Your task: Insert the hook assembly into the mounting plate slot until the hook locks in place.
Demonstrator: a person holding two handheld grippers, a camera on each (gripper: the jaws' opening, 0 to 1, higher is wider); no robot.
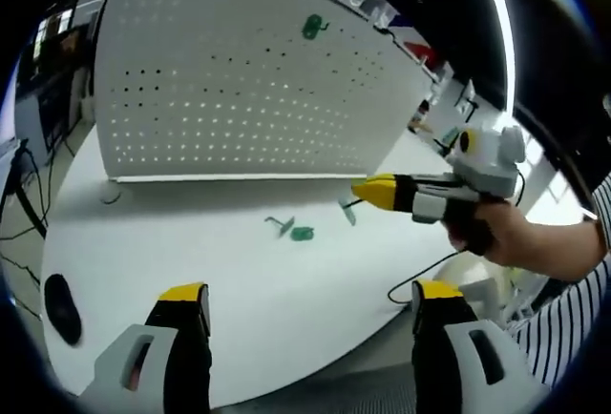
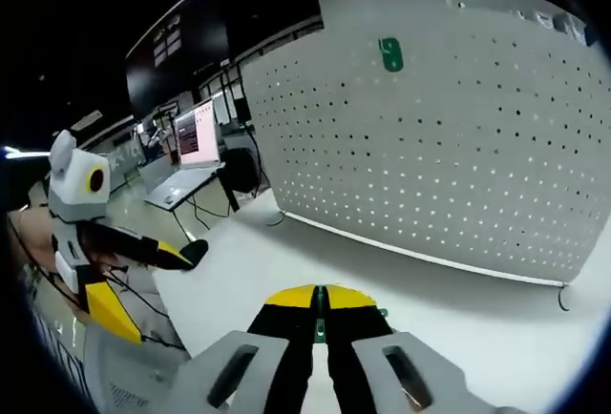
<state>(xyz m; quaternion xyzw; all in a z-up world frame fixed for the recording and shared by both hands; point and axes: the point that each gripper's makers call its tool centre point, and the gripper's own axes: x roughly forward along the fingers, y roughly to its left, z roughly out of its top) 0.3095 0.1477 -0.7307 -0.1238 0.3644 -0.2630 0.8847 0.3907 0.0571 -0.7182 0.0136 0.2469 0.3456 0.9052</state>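
Left gripper (image 1: 310,304): fingers spread wide, nothing between them, over the white counter (image 1: 191,252). Ahead of them, a loose green hook (image 1: 296,232) lay flat on the counter. Beyond it stood the white perforated mounting plate (image 1: 229,80), upright, with another green hook (image 1: 314,26) seated high on it. Right of the loose hook, my right gripper (image 1: 368,190) reached in with its fingers pressed together on a small green hook assembly (image 1: 347,210) just off the counter. In the right gripper view, those fingers (image 2: 296,304) pinched a thin green piece (image 2: 322,301), plate (image 2: 458,128) ahead.
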